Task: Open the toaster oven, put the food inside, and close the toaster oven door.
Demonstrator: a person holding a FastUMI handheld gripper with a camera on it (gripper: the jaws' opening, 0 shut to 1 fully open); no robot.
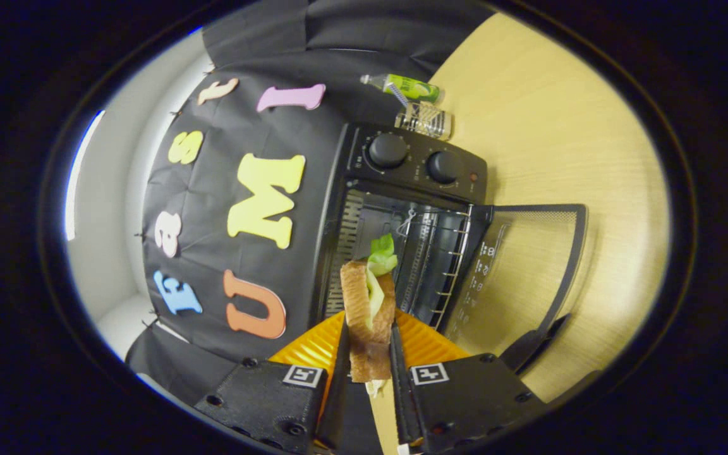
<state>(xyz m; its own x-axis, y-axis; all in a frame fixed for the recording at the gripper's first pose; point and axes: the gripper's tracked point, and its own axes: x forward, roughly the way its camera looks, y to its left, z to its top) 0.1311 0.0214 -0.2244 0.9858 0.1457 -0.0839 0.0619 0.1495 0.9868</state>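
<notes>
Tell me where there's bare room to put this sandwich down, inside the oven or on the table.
The gripper is shut on the sandwich, above an orange plate. The toaster oven has its door open, and its wire rack looks bare. The wooden table beyond the door is bare too. It is crowded only by the bottle and glass next to the knobs.

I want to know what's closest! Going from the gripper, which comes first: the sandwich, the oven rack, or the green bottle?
1. Sandwich: between the fingers of the gripper, held.
2. Oven rack: just beyond, inside the open toaster oven.
3. Green bottle: farthest, behind the oven.
</notes>
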